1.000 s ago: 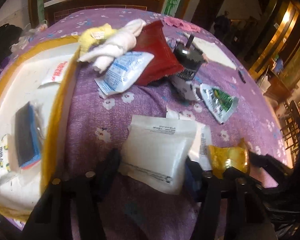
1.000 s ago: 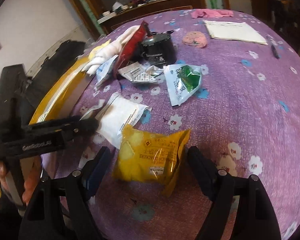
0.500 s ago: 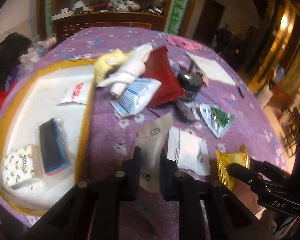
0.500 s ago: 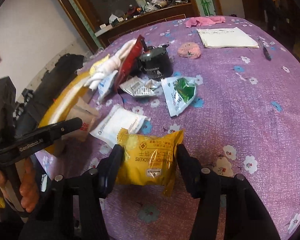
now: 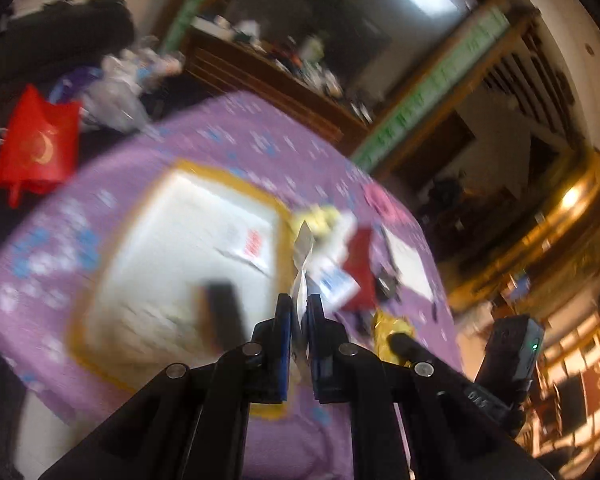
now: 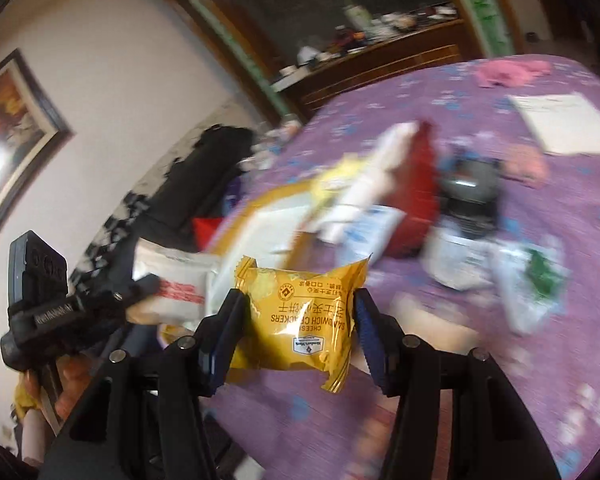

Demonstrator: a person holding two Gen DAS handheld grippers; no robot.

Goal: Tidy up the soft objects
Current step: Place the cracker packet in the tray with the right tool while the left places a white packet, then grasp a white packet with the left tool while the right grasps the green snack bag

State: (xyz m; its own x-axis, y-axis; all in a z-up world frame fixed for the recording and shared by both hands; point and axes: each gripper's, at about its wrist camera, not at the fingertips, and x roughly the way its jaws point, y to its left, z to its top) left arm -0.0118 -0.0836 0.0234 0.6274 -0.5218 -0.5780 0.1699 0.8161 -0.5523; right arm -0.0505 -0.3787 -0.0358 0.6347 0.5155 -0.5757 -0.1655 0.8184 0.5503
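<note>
Your left hand-held gripper (image 5: 299,312) pinches a thin white pouch (image 5: 303,264) edge-on between blue pads pressed nearly together, the flat, crinkled packet rising like a blade above the fingertips. Beneath it lies the counter (image 5: 236,136), draped in a purple cloth dotted with small blue and white flowers, and on it a shallow rectangular tray (image 5: 236,190) with a yellow rim and a pale, smooth floor. A dark oblong block (image 5: 224,312) and a small white packet with red print (image 5: 252,248) lie inside the tray; motion blur softens both.

Your right hand-held gripper (image 6: 298,310) clamps a glossy yellow cracker packet (image 6: 296,312) across its width, the pads pressing into its puffy, pillow-shaped sides. The packet's crimped ends flare above and below the blue fingers (image 6: 226,328), and it hangs clear of the cloth.

In the right wrist view, the left tool and its white pouch appear at the left, near the tray's corner. Farther back on the counter sits a loose heap: a soft white roll of cloth (image 6: 372,176), a red foil bag (image 6: 416,208), a blue-and-white sachet (image 6: 368,232), a dark round jar (image 6: 472,200) and a clear packet with green print (image 6: 540,276). A flat white sheet (image 6: 560,120) and a crumpled pink cloth (image 6: 508,72) lie well apart, toward the far edge.
</note>
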